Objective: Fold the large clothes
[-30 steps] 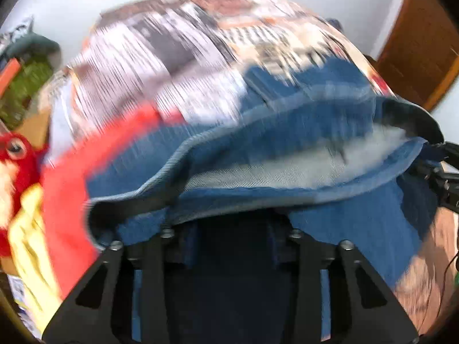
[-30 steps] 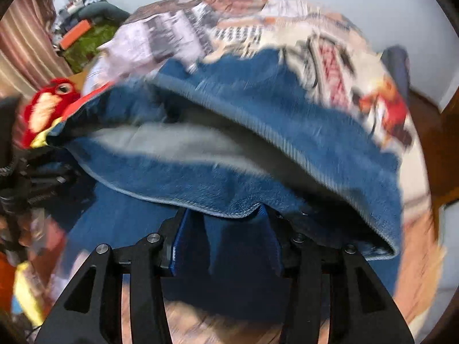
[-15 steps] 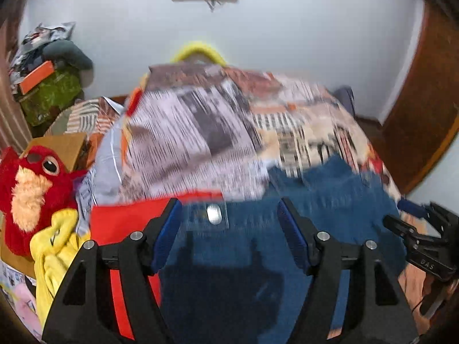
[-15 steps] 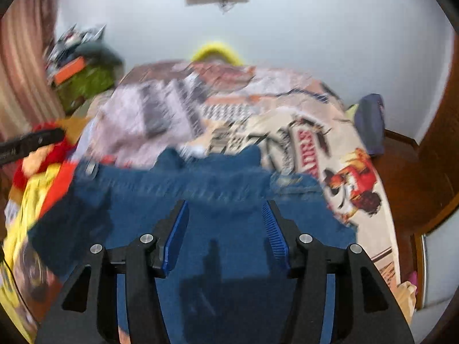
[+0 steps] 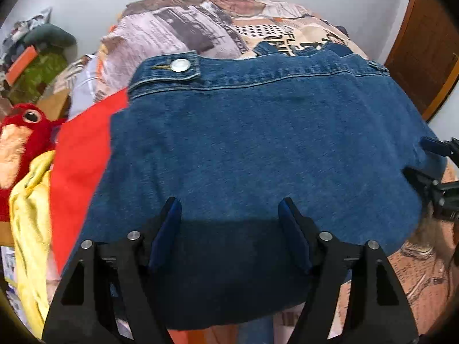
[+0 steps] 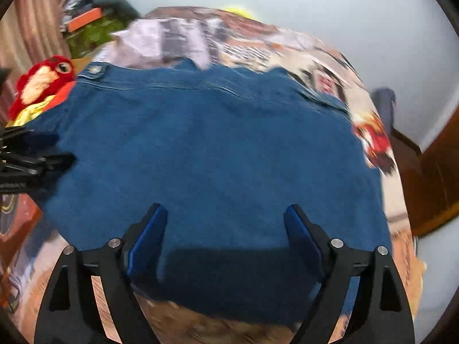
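across the bed with the printed newspaper-pattern cover lies the folded blue denim garment, its waistband with a silver metal button at the far edge and the fold nearest the cameras. the left gripper hovers just over the near part of the cloth with its fingers spread apart, having just been opening, and nothing sits between them; the right gripper is the same — fingers wide, just opened, denim below but not pinched. the fold looks laid down, so the next fold or a smoothing pass seems likely. the risk from here: the stiff denim may spring back or slide if a finger snags the near edge on the way out — and a grab that catches only the top layer would pull the fold apart. a flat red cloth lies tucked beside and partly under the left side, with a yellow garment and red plush toy nearby, so a careless pinch could drag the red cloth along.
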The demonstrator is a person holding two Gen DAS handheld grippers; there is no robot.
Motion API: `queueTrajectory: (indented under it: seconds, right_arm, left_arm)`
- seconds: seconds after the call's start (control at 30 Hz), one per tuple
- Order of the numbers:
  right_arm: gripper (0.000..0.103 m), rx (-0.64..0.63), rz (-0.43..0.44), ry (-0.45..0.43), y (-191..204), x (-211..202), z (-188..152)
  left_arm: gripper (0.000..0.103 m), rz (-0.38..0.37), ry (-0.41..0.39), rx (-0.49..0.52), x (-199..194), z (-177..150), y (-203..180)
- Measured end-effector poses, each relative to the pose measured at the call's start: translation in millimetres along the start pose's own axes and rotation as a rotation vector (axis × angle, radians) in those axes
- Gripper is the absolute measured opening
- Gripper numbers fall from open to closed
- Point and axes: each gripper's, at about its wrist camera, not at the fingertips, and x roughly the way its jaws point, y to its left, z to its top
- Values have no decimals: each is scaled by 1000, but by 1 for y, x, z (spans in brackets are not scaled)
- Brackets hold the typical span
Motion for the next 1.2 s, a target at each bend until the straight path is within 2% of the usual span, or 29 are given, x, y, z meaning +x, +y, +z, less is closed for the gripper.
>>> queueTrajectory:
  seconds: [0.07, 0.17, 0.2, 0.27, 0.33, 0.5, 0.63, 0.67, 0.83, 0.9, 0.97, 1.0, 1.13, 1.2]
  right_arm:
    - [84, 34, 16, -29, -16, -8, -11]
    - [84, 86, -58, -32, -37, -19, -23]
    - [84, 100, -81, -12, -45, -21, -28]
    - [84, 127, -66, -21, -55, -28, -38]
    - [84, 159, -117, -16, -65, -33, -51]
    - [85, 260, -75, 29, -84, -47, -69]
    - [85, 274, -110, 70, -84, -51, -76]
    - [85, 270, -106, 67, -82, -55, -76]
    - [85, 230, -109, 23, -73, -74, -76]
    - [85, 218, -98, -1, -67, -83, -74]
    - [85, 209, -87, -14, -61, -86, -70]
    - [85, 204, -81, -20, -58, -88, -68]
    - [85, 184, -68, -30, -47, -88, -63]
    - [85, 173, -67, -29, -42, -88, -61]
  left_arm:
    - [72, 32, -12, 3, -4, -7, 1]
    - [75, 77, -29, -3, -12, -18, 6]
    - [76, 81, -31, -11, -15, -21, 8]
    - [77, 65, -31, -30, -22, -28, 15]
    - [78, 58, -35, -51, -30, -34, 20]
    - [79, 84, -50, -84, -47, -44, 29]
    - [79, 238, -74, -141, -62, -54, 44]
    - [79, 245, -73, -166, -65, -56, 50]
    - [79, 143, -86, -415, -86, -76, 95]
    - [79, 90, -104, -463, -93, -83, 100]
    - [79, 3, -98, -512, -93, -90, 102]
    - [79, -64, -87, -540, -89, -93, 102]
    - [79, -305, -28, -628, -62, -98, 94]
    - [79, -392, -6, -649, -49, -98, 85]
